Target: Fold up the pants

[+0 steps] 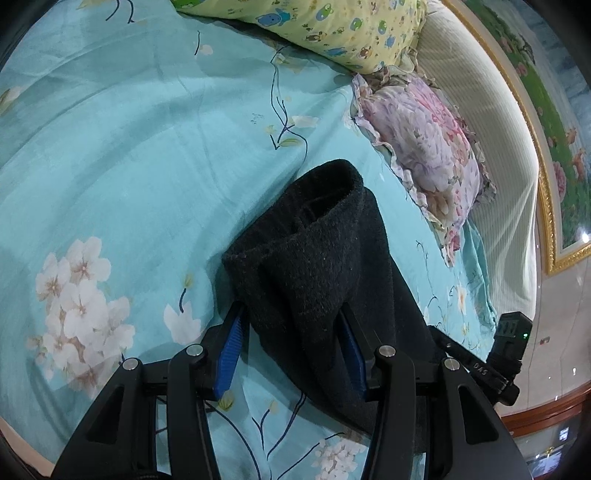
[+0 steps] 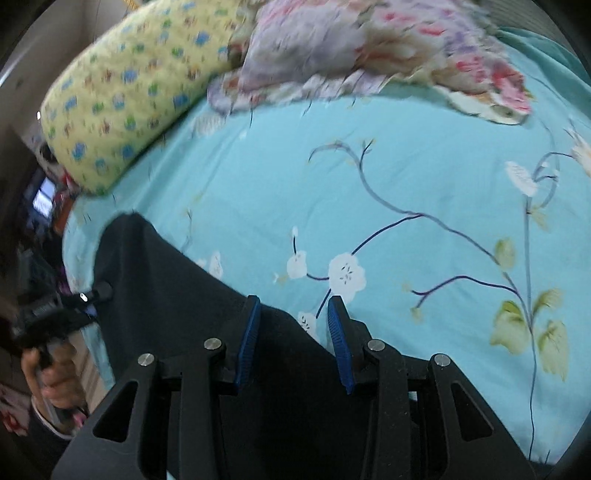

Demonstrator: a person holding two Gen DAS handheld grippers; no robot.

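Note:
The black pants (image 1: 321,266) lie on the turquoise flowered bedsheet (image 1: 140,155). In the left wrist view a thick bunched fold of them fills the gap between the blue pads of my left gripper (image 1: 293,325), which holds it lifted. In the right wrist view the pants (image 2: 177,295) spread flat from the lower left. My right gripper (image 2: 293,302) is open over their edge, its left pad (image 2: 249,332) above the cloth, its right pad (image 2: 340,339) above the sheet. The other gripper shows at the left edge (image 2: 74,299).
A yellow cartoon-print pillow (image 1: 332,26) and a pink flowered pillow (image 1: 424,147) lie at the head of the bed, by the cream headboard (image 1: 498,177). The bed's edge and floor show at the right (image 1: 554,369). A hand holds the left gripper's handle (image 2: 55,376).

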